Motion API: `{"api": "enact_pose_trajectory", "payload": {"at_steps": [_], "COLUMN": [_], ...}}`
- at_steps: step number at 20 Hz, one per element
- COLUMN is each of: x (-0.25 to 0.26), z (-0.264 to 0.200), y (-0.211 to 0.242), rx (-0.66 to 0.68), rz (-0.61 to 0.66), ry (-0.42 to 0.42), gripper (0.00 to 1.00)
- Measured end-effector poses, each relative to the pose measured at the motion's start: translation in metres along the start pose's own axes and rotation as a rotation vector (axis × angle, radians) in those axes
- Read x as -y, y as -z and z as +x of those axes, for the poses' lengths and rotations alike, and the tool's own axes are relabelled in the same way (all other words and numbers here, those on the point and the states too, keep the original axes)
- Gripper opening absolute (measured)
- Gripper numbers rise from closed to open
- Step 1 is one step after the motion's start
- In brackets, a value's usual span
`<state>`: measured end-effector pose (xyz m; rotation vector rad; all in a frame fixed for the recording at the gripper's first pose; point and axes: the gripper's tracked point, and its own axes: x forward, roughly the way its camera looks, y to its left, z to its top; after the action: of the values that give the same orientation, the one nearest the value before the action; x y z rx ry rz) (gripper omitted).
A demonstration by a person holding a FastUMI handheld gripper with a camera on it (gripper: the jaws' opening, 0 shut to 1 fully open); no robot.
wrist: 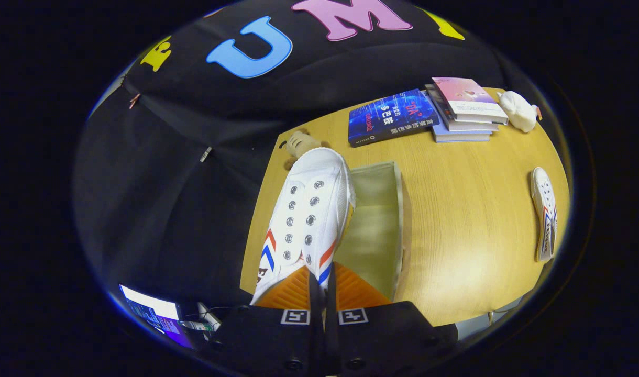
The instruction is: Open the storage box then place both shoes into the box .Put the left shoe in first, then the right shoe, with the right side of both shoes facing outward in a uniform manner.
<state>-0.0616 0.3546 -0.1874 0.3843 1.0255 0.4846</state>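
Note:
A white canvas shoe point(309, 209) with red and blue chevrons and metal eyelets hangs between my fingers, toe pointing away. My gripper point(322, 285) is shut on the shoe's upper near the heel end. The shoe is held above the left side of a clear storage box point(398, 225), which stands open on the wooden table point(466, 220). The box's inside, as far as it shows beside the shoe, holds nothing. The second matching shoe point(544, 214) lies on its side on the table far to the right of the box.
Beyond the box lie a blue book point(393, 116) and a stack of books point(466, 107), with a white plush toy point(518, 110) beside them. A small brown plush toy point(300, 144) sits past the shoe's toe. A lit screen point(154, 314) shows low to the left, off the table.

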Motion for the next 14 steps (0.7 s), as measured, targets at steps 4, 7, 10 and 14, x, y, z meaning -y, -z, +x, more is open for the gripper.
{"api": "enact_pose_trajectory", "payload": {"at_steps": [4,7,10,14], "x": [0.009,0.014,0.015,-0.004], "z": [0.034,0.056,0.076,0.093], "y": [0.018,0.029,0.039,0.039], "rx": [-0.067,-0.11,-0.151,-0.145], "rz": [-0.025,-0.039,-0.049,-0.059], "ry": [0.072,0.116,0.134,0.092], "gripper": [0.05,0.05,0.06,0.28]}}
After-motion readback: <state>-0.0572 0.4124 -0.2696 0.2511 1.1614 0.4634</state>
